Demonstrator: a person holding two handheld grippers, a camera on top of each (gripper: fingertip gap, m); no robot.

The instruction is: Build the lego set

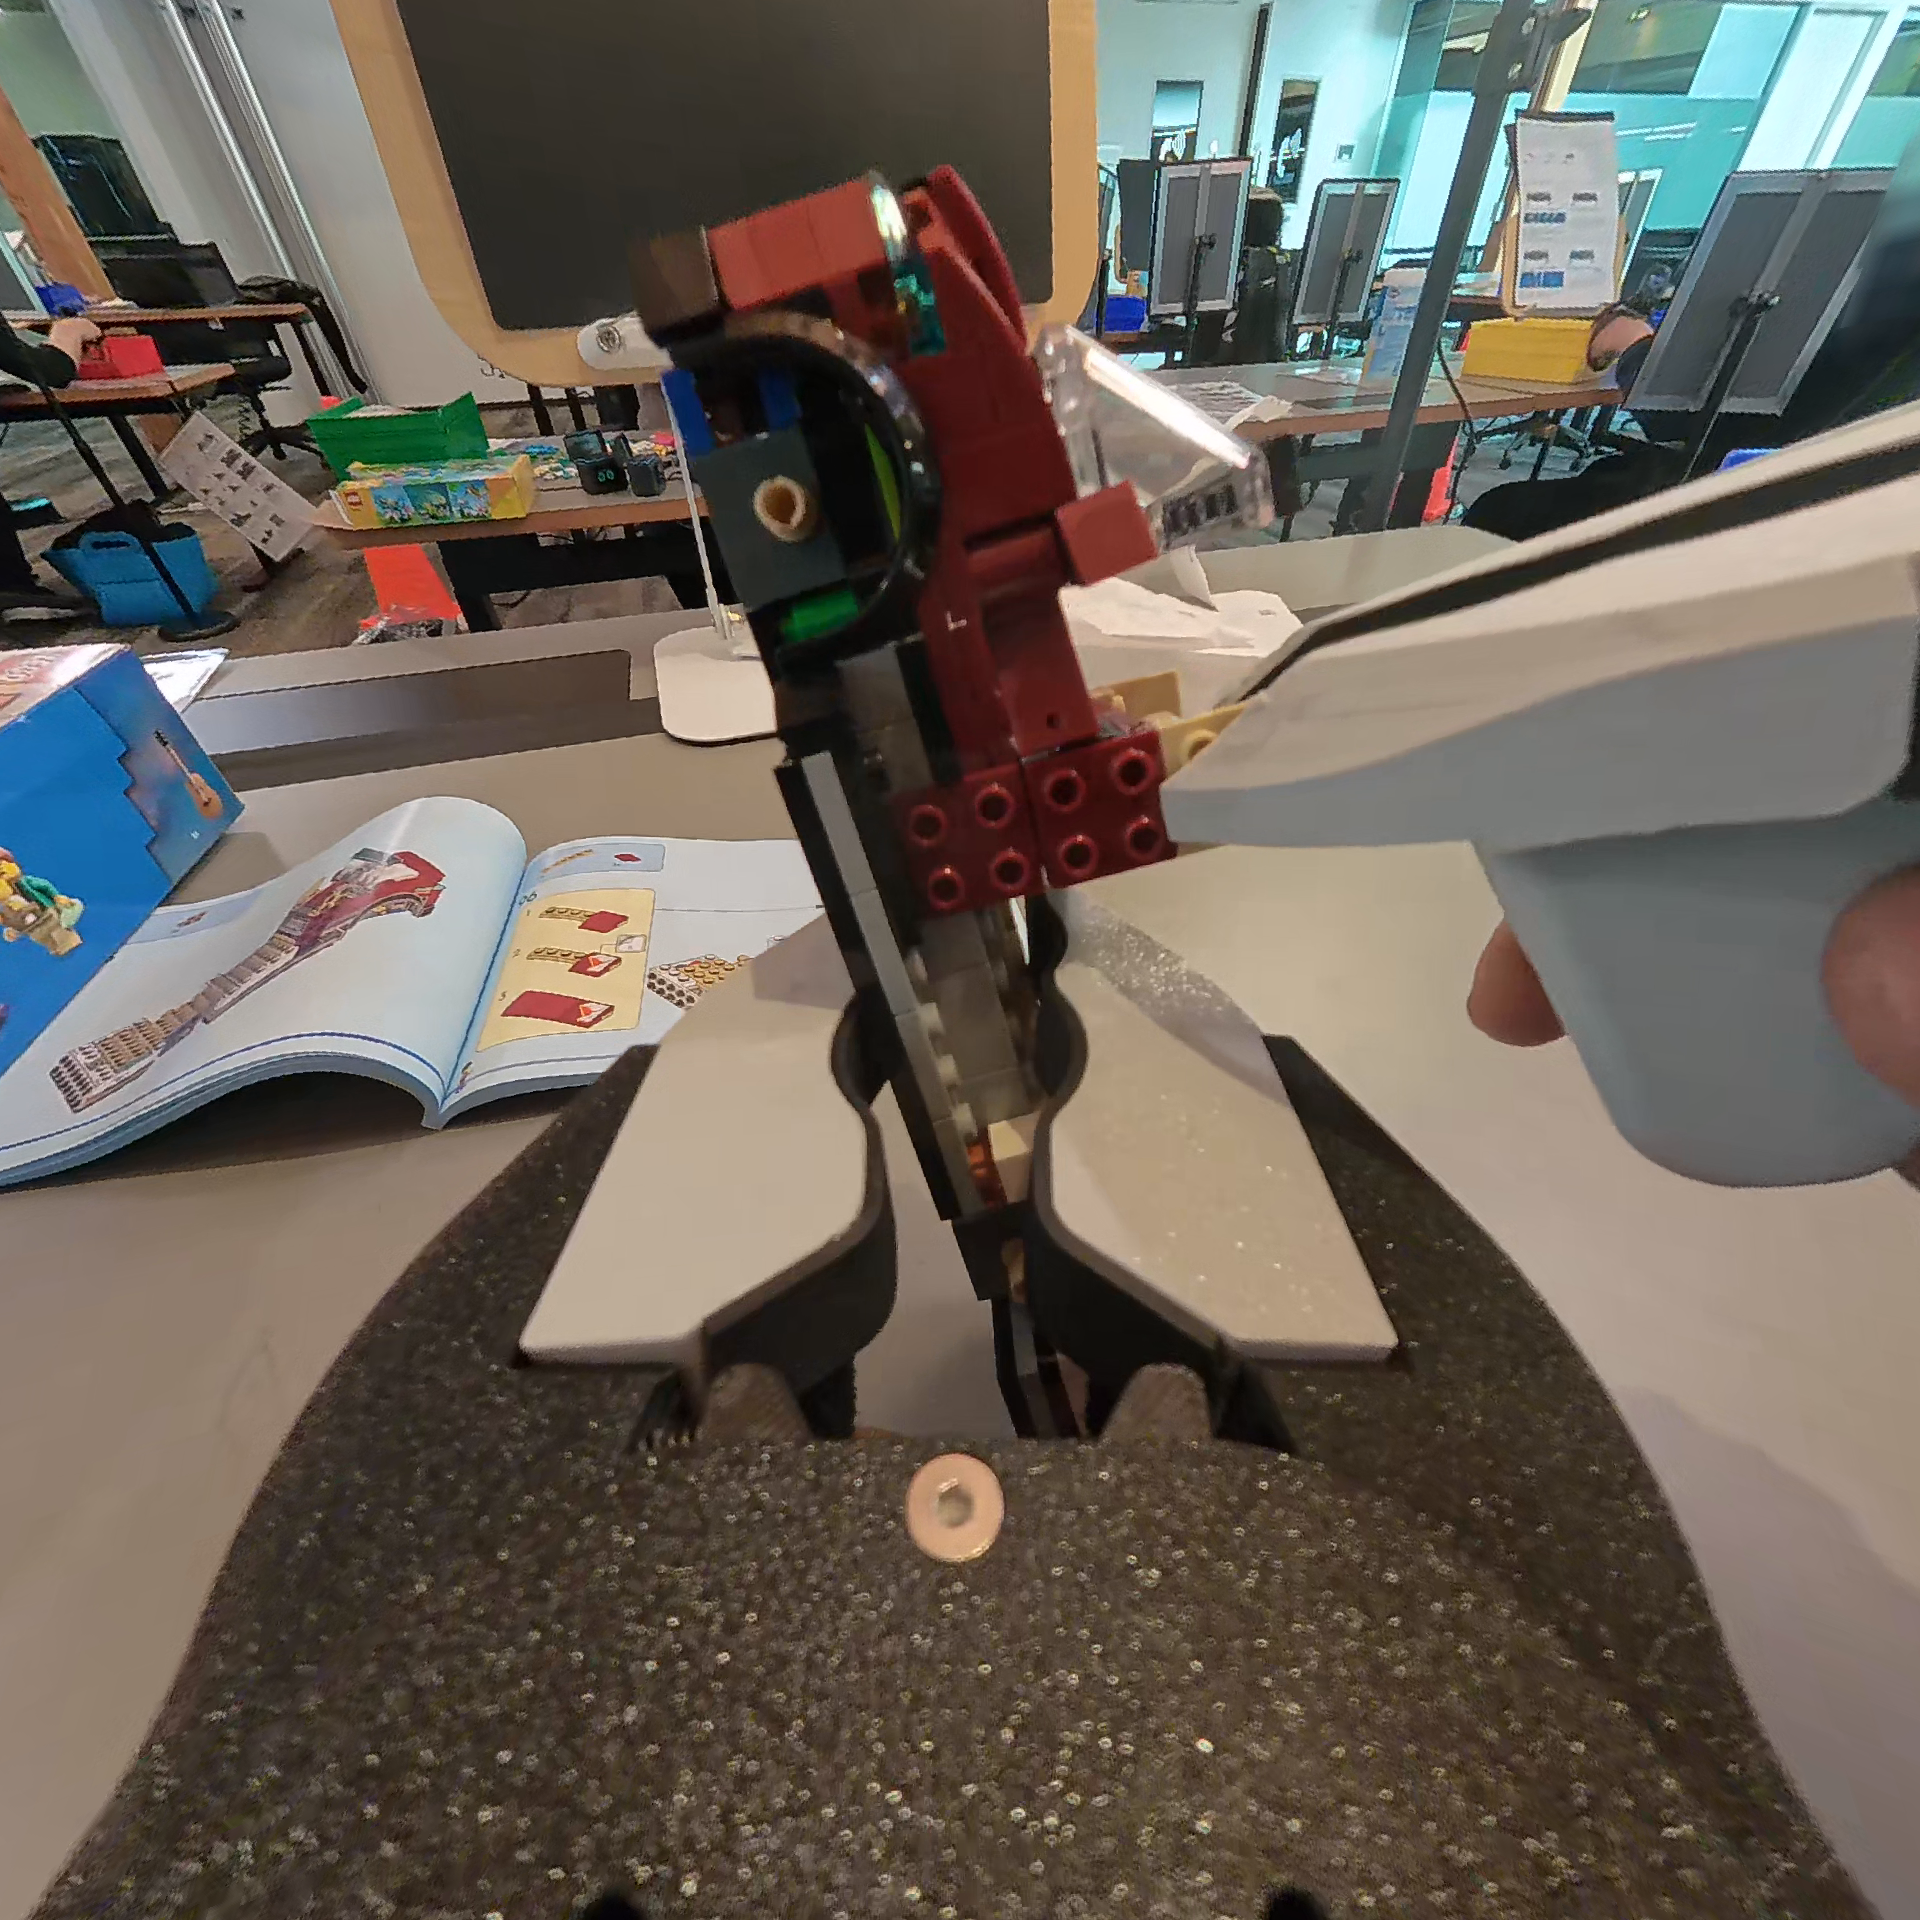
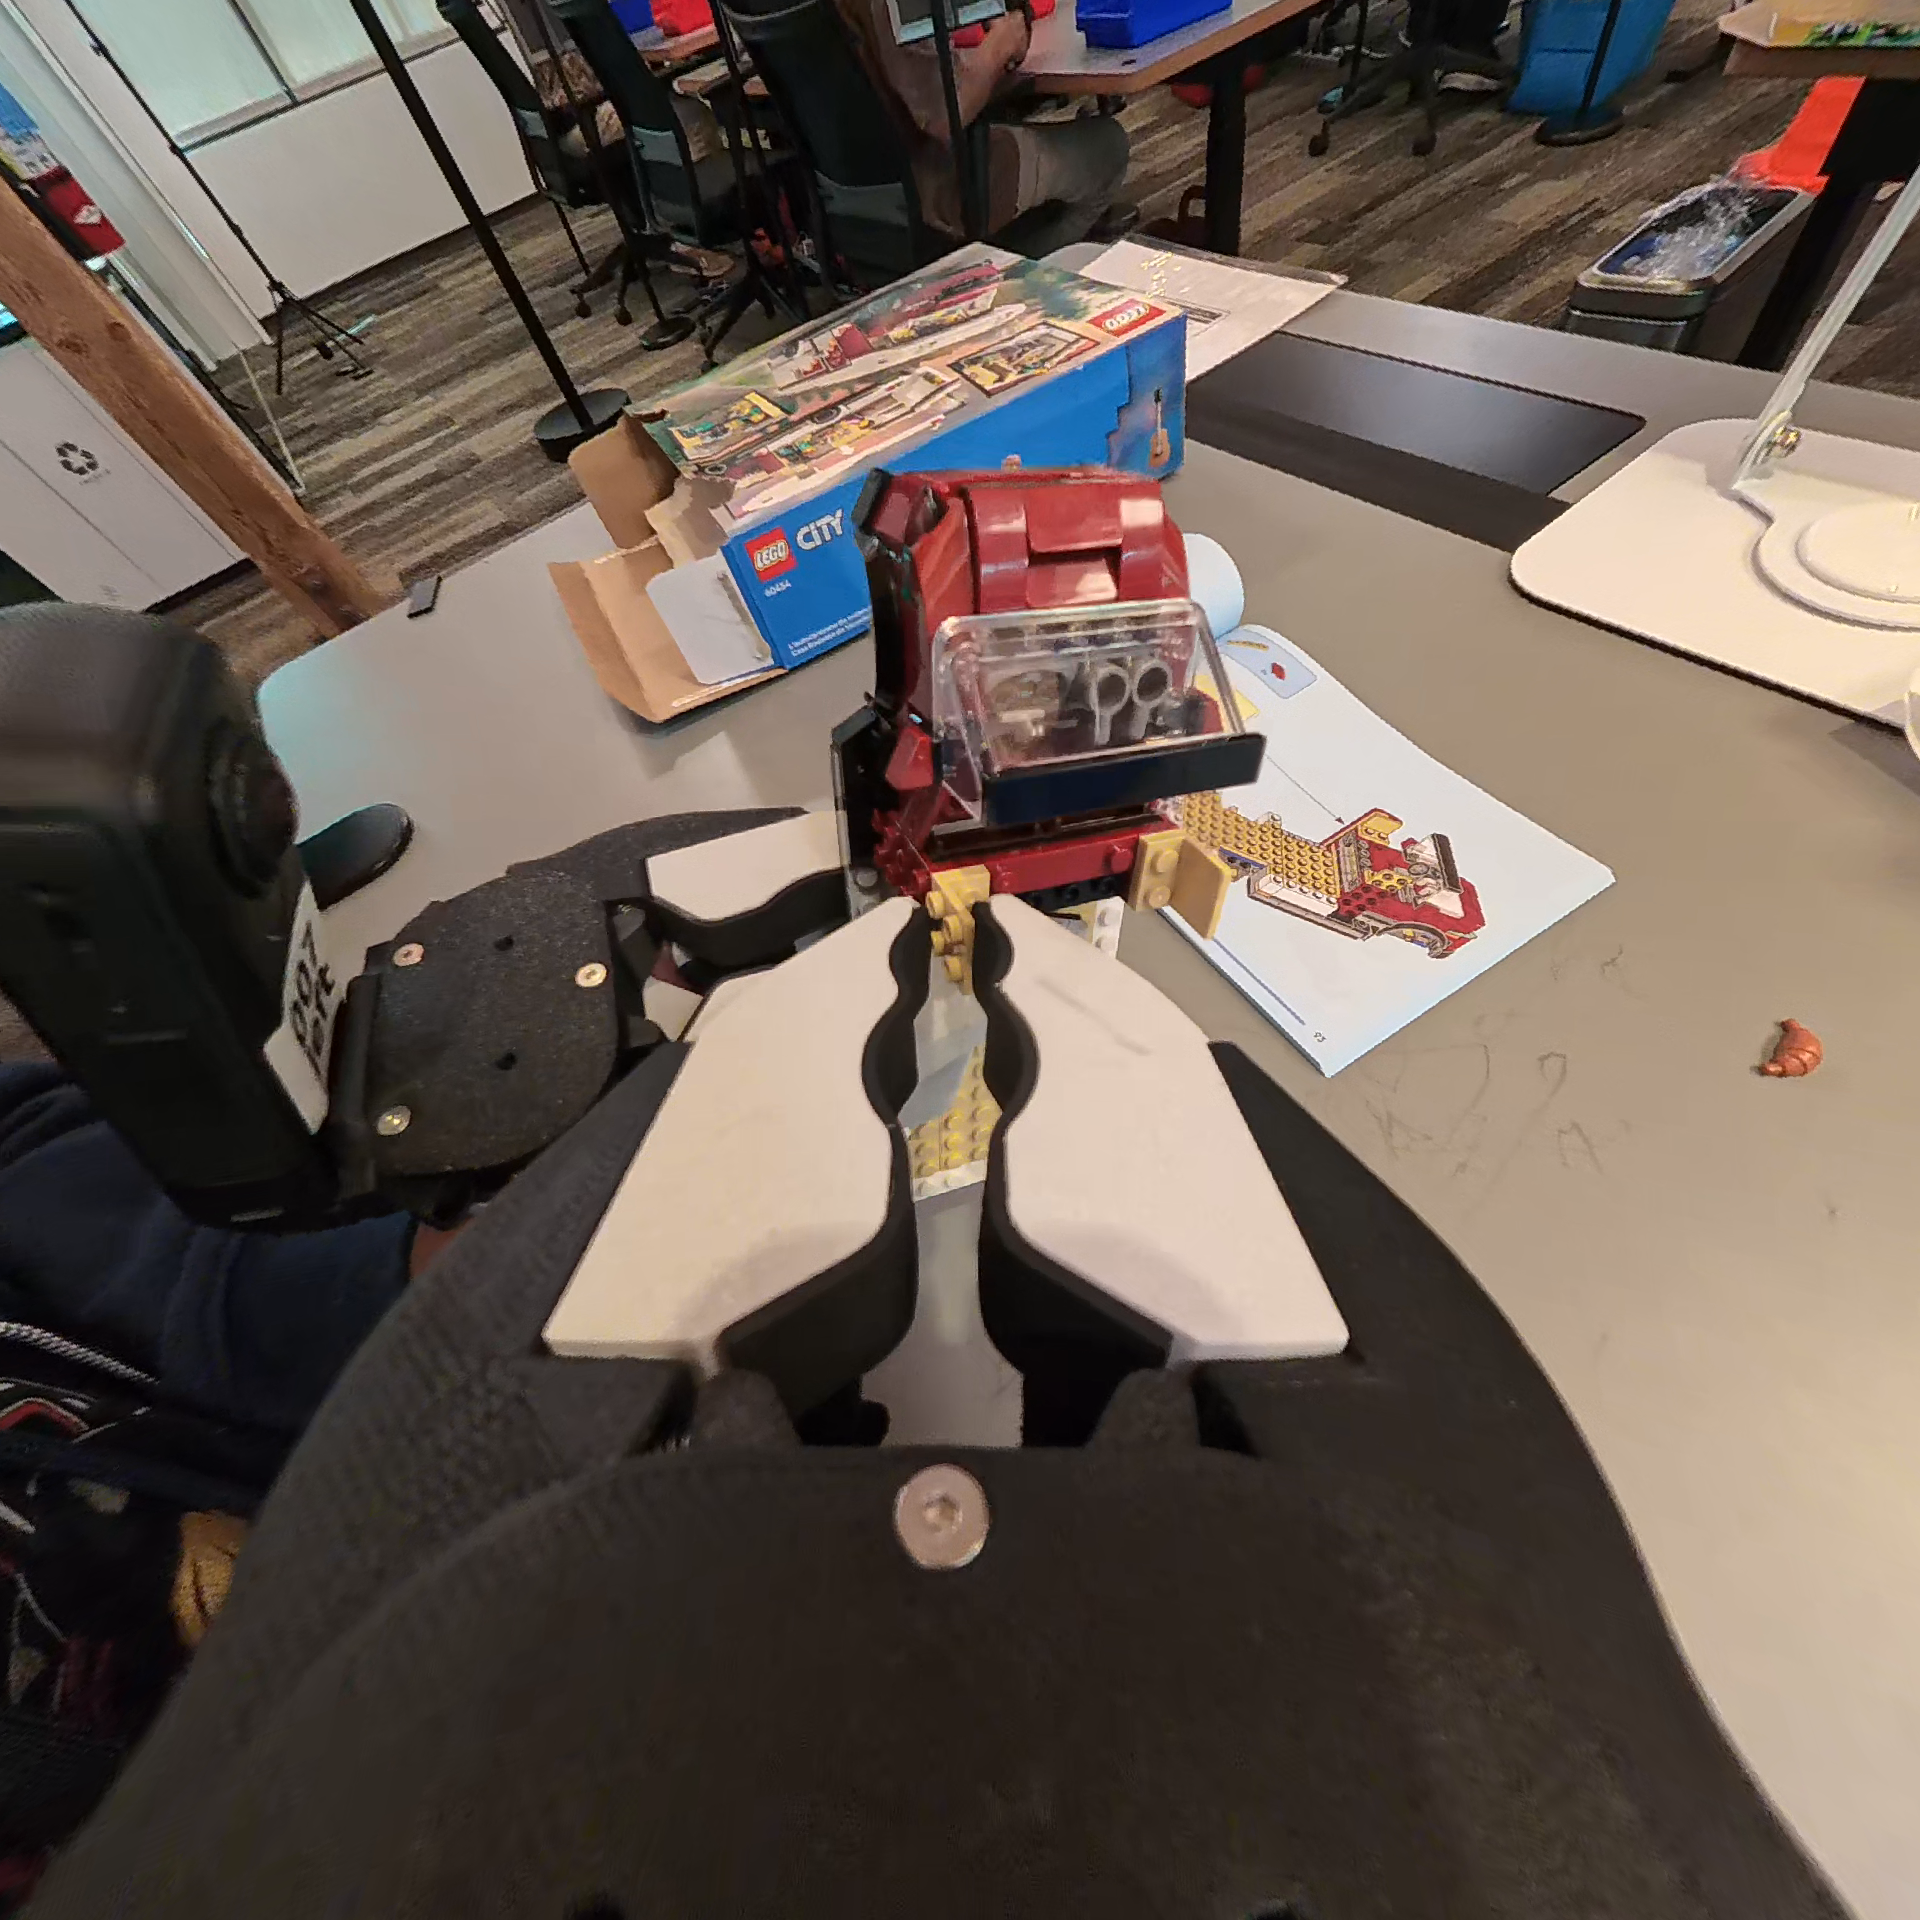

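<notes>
My left gripper (image 1: 951, 997) is shut on the black and grey underside of a dark red brick vehicle model (image 1: 966, 499) and holds it upright above the grey table (image 1: 312, 1299). The model has a clear windscreen (image 1: 1143, 426). My right gripper (image 2: 956, 914) is shut on a small tan studded plate (image 2: 953, 940) at the lower edge of the model (image 2: 1039, 582). In the left wrist view the right gripper (image 1: 1236, 727) reaches in from the right, its tips on the tan plate (image 1: 1195, 732). The left gripper (image 2: 748, 873) shows at the model's left in the right wrist view.
An open instruction booklet (image 1: 312, 966) lies on the table under the model and also shows in the right wrist view (image 2: 1382, 831). A blue toy box (image 2: 935, 416) lies behind it. A small brown piece (image 2: 1789, 1049) lies at the right. A white stand base (image 2: 1662, 561) sits far right. The gap from one gripper's tips to the other's is roughly 5 centimeters.
</notes>
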